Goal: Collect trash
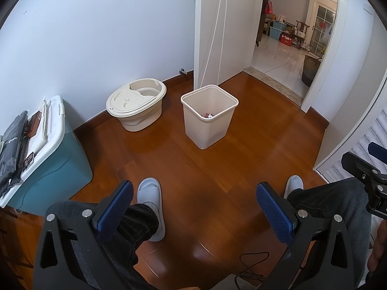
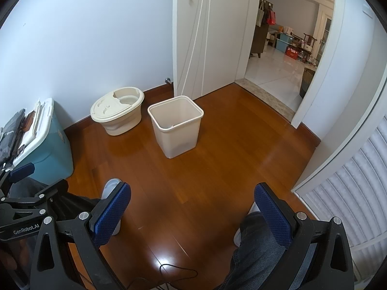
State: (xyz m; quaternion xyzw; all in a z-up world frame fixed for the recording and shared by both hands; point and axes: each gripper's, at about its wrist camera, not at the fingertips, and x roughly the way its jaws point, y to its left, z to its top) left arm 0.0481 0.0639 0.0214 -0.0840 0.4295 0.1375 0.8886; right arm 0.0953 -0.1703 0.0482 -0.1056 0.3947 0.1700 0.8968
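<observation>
Cream waste bin (image 1: 209, 116) upright on the wood floor (image 1: 217, 169), open mouth up, long axis vertical; a few scraps of trash (image 1: 208, 116) lie at its bottom. Left of the bin, against the wall, a beige tub (image 1: 136, 104) with a part-open lid. Farther left of the bin, a teal storage box (image 1: 48, 169), lid closed, dark items stacked on top. Bare floor all round the bin; open doorway (image 1: 290, 48) behind it to the right. Left gripper (image 1: 198, 210) and right gripper (image 2: 193, 211) both spread wide, holding nothing, well short of the bin.
</observation>
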